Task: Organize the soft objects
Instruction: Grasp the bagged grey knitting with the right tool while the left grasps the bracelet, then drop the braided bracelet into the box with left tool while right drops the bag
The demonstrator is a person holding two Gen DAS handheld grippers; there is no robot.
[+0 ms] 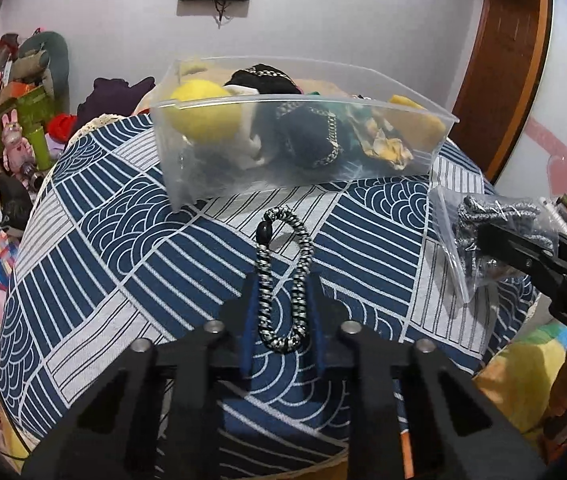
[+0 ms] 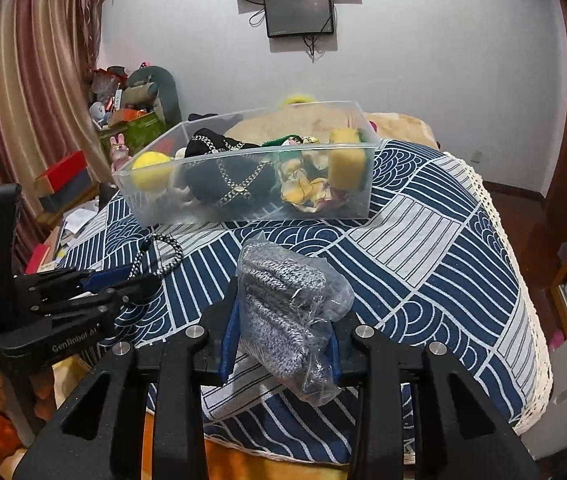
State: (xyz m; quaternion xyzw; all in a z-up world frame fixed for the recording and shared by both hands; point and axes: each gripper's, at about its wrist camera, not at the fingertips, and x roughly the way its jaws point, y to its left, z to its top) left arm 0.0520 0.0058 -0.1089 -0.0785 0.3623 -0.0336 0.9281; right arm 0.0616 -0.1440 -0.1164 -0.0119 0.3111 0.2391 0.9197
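The left gripper (image 1: 283,300) loosely brackets the limp black-and-white braided cord loop (image 1: 283,276), while the right gripper (image 2: 283,320) pinches the slippery, squashy clear-bagged grey knit bundle (image 2: 283,300) mid-body.

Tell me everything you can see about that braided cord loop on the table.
The braided cord loop is woven from black, grey and white strands, closed by a dark oval bead. It lies limp on the blue patterned tablecloth, in front of the clear bin. Its near end sits between the left gripper fingers, which bracket it; contact is unclear.
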